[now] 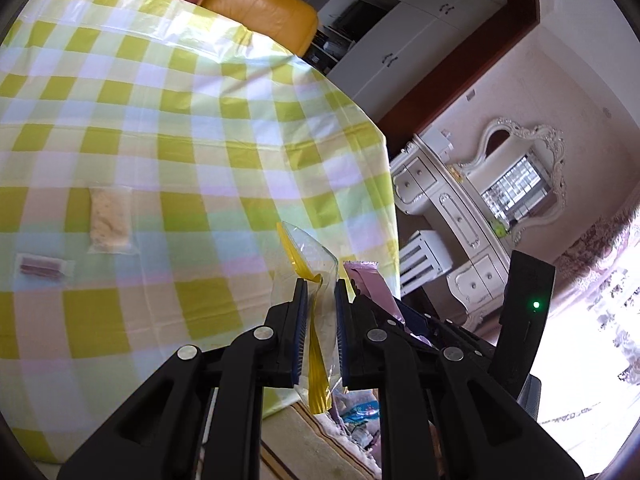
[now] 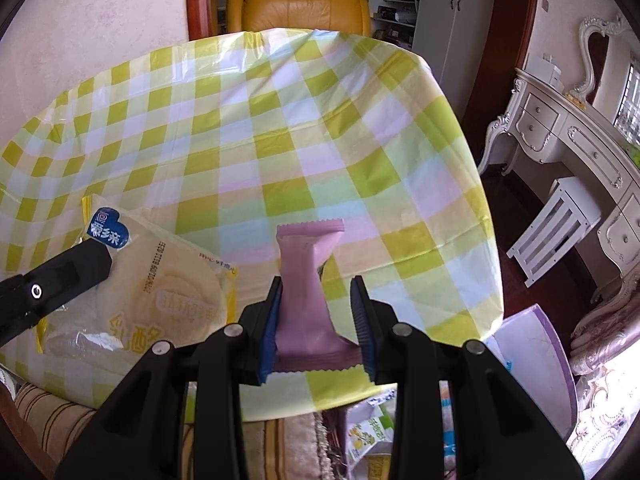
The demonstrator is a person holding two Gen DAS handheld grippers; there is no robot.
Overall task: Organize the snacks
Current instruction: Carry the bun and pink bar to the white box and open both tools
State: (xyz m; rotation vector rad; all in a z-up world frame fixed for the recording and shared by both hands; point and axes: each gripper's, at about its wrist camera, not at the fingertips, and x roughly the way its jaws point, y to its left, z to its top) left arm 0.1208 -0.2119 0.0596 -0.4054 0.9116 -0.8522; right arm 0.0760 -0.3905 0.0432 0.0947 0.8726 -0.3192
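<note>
My left gripper (image 1: pixel 321 286) is shut on the edge of a clear snack bag with yellow trim (image 1: pixel 316 360), held above the near table edge. The right wrist view shows this bag (image 2: pixel 168 292) holds a round pale cake, with a left finger (image 2: pixel 72 276) on its corner. My right gripper (image 2: pixel 316 292) is shut on a pink snack packet (image 2: pixel 308 276), upright between the blue pads; the same pink snack packet (image 1: pixel 366 280) appears just right of the left gripper. On the checked tablecloth (image 1: pixel 208 128) lie a clear packet of pale crumbly snack (image 1: pixel 110 220) and a small packet with a dark bar (image 1: pixel 42 266).
An orange leather chair (image 2: pixel 300 8) stands behind the table's far edge. To the right are a white dresser with mirror (image 2: pixel 580 132) and a white slatted stool (image 2: pixel 556 228). Below the near table edge sit more snack packets (image 2: pixel 372 428) and a purple-rimmed box (image 2: pixel 536 352).
</note>
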